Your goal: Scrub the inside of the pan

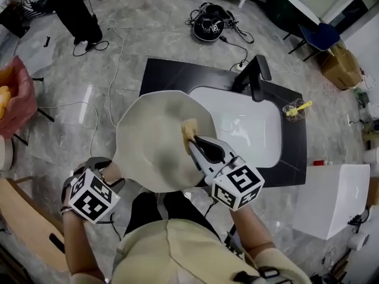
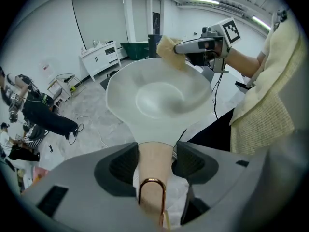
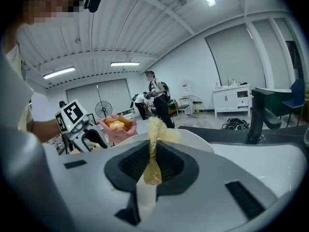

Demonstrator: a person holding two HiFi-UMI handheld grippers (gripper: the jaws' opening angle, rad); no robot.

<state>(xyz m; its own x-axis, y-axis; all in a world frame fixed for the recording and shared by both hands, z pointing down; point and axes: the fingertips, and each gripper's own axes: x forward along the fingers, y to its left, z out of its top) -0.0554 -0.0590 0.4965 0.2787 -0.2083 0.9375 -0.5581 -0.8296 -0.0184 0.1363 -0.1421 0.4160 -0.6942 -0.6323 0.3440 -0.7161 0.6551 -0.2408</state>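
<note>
As left tongs (image 2: 155, 153) clamp the pan (image 2: 159, 98), right tongs (image 3: 153, 156) press a sponge (image 3: 157, 129), seemingly, inside it.

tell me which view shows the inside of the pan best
Left gripper view: the pan shows its whole bowl, sponge at the far rim. Head view shows it flat, partly under the right gripper. Right gripper view catches only rim.

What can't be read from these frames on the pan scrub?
Whether the sponge touches the pan: in the head view the right hand-held gripper overlaps it; in the left gripper view the angle leaves it unclear.
Pan's inside: in the right gripper view that gripper's own body blocks all but the rim.
The yellow item beside the sink: head view, too small.
</note>
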